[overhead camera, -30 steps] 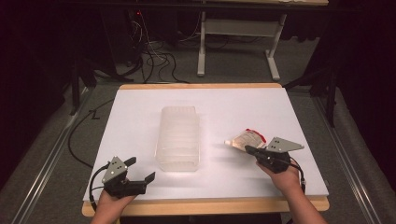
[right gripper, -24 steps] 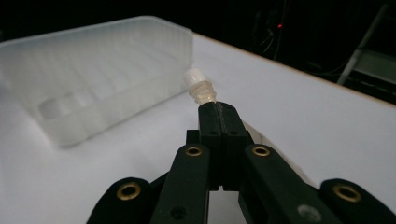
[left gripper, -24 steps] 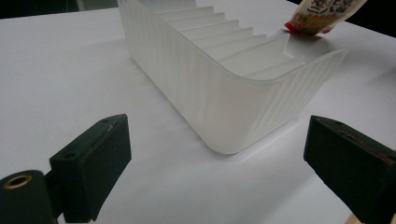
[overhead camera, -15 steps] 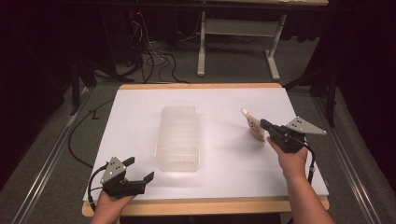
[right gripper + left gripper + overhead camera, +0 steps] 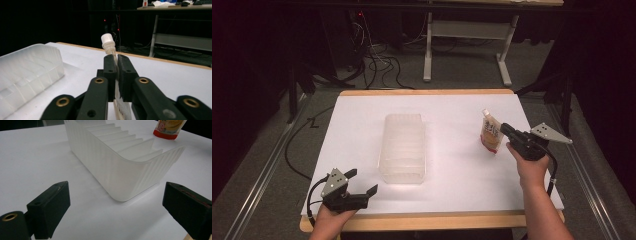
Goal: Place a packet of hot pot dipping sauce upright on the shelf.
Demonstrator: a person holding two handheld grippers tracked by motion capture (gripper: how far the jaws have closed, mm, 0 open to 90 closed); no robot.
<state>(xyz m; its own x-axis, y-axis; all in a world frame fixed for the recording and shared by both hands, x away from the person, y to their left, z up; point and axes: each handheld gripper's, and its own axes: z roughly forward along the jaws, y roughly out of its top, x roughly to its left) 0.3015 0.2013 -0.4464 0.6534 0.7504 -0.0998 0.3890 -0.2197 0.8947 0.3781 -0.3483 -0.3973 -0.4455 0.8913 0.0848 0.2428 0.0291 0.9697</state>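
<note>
Right gripper [image 5: 503, 131] with jaws pressed together on the flat edge of a spouted pouch [image 5: 490, 134], seen in the right gripper view as a thin sheet pinched between the black pads, its white cap [image 5: 108, 40] rising above the jaw tips. In the high view the pouch hangs upright at the right side of the white table [image 5: 362, 125], its red lower edge at or just above the surface; contact cannot be told. Risk, as judged: the grip bears on a thin, slick margin, so the pouch may slide out or swing about the pinch if the hand tilts or moves abruptly, and it could then catch on the rim of the container. Left gripper [image 5: 362, 186] near the front left edge of the table, jaws wide apart and holding nothing, aimed at the near end of the clear ribbed container [image 5: 403, 147], which stands at mid-table between the two grippers. The pouch lies well apart from the container, to its right
</note>
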